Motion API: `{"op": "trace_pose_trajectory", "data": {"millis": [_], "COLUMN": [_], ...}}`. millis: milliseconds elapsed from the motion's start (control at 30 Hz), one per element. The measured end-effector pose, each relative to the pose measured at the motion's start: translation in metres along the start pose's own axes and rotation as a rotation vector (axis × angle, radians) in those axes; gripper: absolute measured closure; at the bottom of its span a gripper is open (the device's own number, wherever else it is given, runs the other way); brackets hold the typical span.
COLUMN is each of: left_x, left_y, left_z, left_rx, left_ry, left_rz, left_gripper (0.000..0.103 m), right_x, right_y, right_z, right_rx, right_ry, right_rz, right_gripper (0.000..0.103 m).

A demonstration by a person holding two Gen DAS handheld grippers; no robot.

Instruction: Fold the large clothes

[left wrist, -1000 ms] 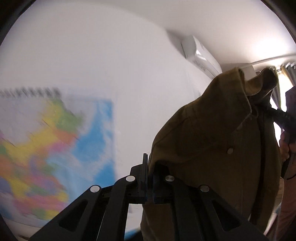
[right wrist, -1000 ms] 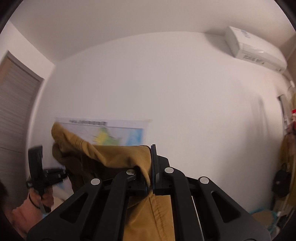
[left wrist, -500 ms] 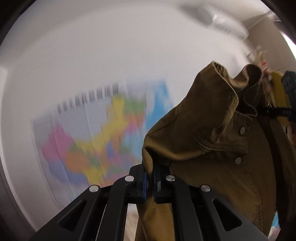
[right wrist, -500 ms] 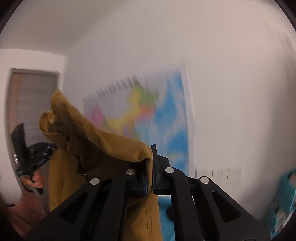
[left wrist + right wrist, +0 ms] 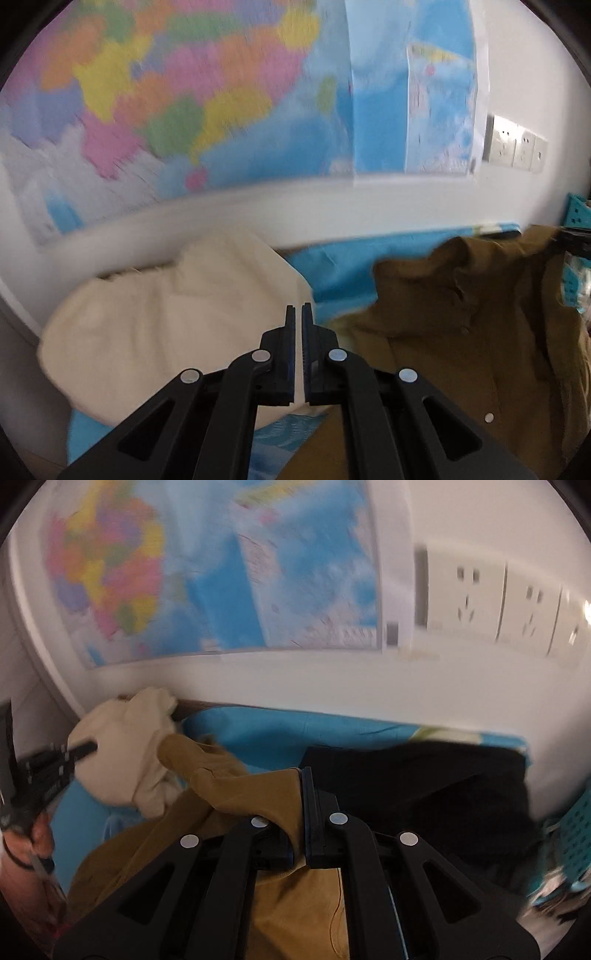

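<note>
A mustard-brown button shirt (image 5: 461, 332) lies spread low over the blue bed sheet (image 5: 332, 262). My left gripper (image 5: 298, 314) is shut with nothing between its fingertips; the shirt lies just to its right. In the right wrist view my right gripper (image 5: 301, 779) is shut on a fold of the brown shirt (image 5: 255, 797), which drapes over its left finger and hangs below. The left gripper (image 5: 48, 768) shows at the far left there, held by a hand.
A cream garment (image 5: 166, 325) is heaped at the bed's left by the wall. A black garment (image 5: 424, 782) lies on the sheet at right. A teal basket (image 5: 576, 834) stands at the far right. A coloured map (image 5: 184, 92) and wall sockets (image 5: 480, 594) are behind.
Both grippers swung down from holding the shirt high in the air to the bed. The left gripper no longer has shirt cloth between its fingers. The right still grips it.
</note>
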State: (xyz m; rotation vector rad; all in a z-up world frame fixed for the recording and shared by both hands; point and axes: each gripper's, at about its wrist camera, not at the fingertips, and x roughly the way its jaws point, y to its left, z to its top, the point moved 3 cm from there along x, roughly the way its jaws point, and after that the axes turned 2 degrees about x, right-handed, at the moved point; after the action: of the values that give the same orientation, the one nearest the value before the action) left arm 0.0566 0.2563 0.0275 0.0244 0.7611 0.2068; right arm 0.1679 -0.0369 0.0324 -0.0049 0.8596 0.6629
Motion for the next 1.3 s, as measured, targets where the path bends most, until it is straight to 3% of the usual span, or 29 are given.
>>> {"op": "trace_pose_trajectory", "data": {"millis": [33, 67, 100, 167, 333, 400, 467, 533, 567, 600, 833, 933, 1067, 1133, 1233, 1300], "left_x": [0.003, -0.001, 0.006, 0.016, 0.032, 0.042, 0.053, 0.056, 0.056, 0.052, -0.019, -0.014, 0.036, 0.058, 0.082, 0.081], "left_y": [-0.006, -0.006, -0.009, -0.023, -0.068, -0.076, -0.084, -0.089, -0.088, -0.084, -0.012, 0.000, 0.011, 0.008, -0.006, -0.008], "left_z": [-0.008, -0.022, -0.025, -0.038, -0.074, -0.083, -0.095, -0.107, -0.109, -0.108, -0.027, -0.004, 0.013, 0.006, -0.005, -0.008], "left_rx": [0.009, 0.021, 0.052, 0.117, 0.270, 0.298, 0.375, 0.450, 0.443, 0.421, 0.183, 0.172, 0.133, 0.136, 0.178, 0.181], "left_ry": [0.019, 0.028, 0.044, 0.065, 0.163, 0.202, 0.231, 0.220, 0.234, 0.234, -0.006, -0.022, 0.078, 0.131, 0.163, 0.155], "left_rz": [-0.032, -0.062, -0.122, -0.136, -0.218, -0.192, -0.081, -0.031, -0.037, -0.045, 0.064, 0.141, 0.184, 0.217, 0.293, 0.312], "left_gripper": [0.100, 0.092, 0.067, 0.032, 0.030, 0.027, 0.029, 0.058, 0.091, 0.098, 0.101, 0.101, 0.100, 0.100, 0.098, 0.095], "right_x": [0.001, 0.003, -0.001, -0.007, -0.027, -0.036, -0.043, -0.047, -0.050, -0.053, -0.073, -0.046, 0.012, 0.032, 0.038, 0.017], "right_y": [-0.004, -0.005, -0.005, -0.007, -0.006, -0.004, -0.005, -0.003, -0.003, -0.003, -0.032, -0.052, -0.072, -0.079, -0.086, -0.085], "right_z": [0.002, 0.005, 0.001, 0.002, 0.006, 0.004, 0.003, 0.004, 0.004, 0.005, 0.034, 0.042, 0.034, 0.027, 0.017, 0.010], "right_rx": [0.006, 0.010, 0.010, 0.016, 0.037, 0.030, 0.024, 0.026, 0.022, 0.024, 0.108, 0.146, 0.162, 0.177, 0.172, 0.137], "right_ry": [0.000, 0.000, -0.001, -0.011, -0.051, -0.063, -0.071, -0.082, -0.090, -0.100, -0.219, -0.177, -0.054, -0.013, 0.015, -0.005], "right_rz": [0.004, 0.017, 0.025, 0.050, 0.109, 0.121, 0.134, 0.149, 0.154, 0.157, 0.163, 0.092, 0.004, -0.068, -0.122, -0.150], "right_gripper": [0.099, 0.099, 0.099, 0.099, 0.099, 0.099, 0.099, 0.099, 0.099, 0.099, 0.099, 0.100, 0.096, 0.068, 0.047, 0.036]}}
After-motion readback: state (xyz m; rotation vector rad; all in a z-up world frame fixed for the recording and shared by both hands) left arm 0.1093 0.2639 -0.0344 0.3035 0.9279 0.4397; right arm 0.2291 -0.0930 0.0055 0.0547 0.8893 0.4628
